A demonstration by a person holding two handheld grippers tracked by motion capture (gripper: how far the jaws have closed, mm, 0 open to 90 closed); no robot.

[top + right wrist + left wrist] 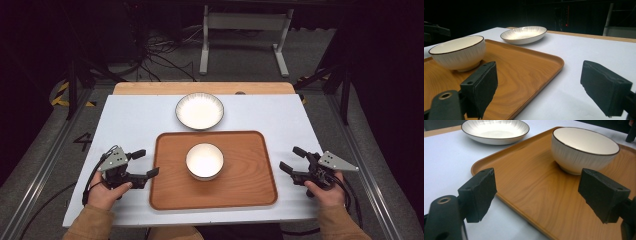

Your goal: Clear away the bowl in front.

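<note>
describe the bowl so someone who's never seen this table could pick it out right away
On the white table lies a wooden tray. The bowl stands at its middle: deep, white, ribbed outside, with a thin dark rim. The plate beyond is wider, shallow, and sits off the tray.

- A shallow white plate (199,111) with a ribbed rim sits empty on the white table top (130,125), just beyond the wooden tray (170,192) and apart from it.
- A pale wooden strip (150,88) runs along the table's far edge.
- A white metal stand (245,22) is on the floor behind.
- Black cables (160,55) lie tangled left of the stand.
- Yellow-and-black tape (62,95) marks the floor at far left.
</note>
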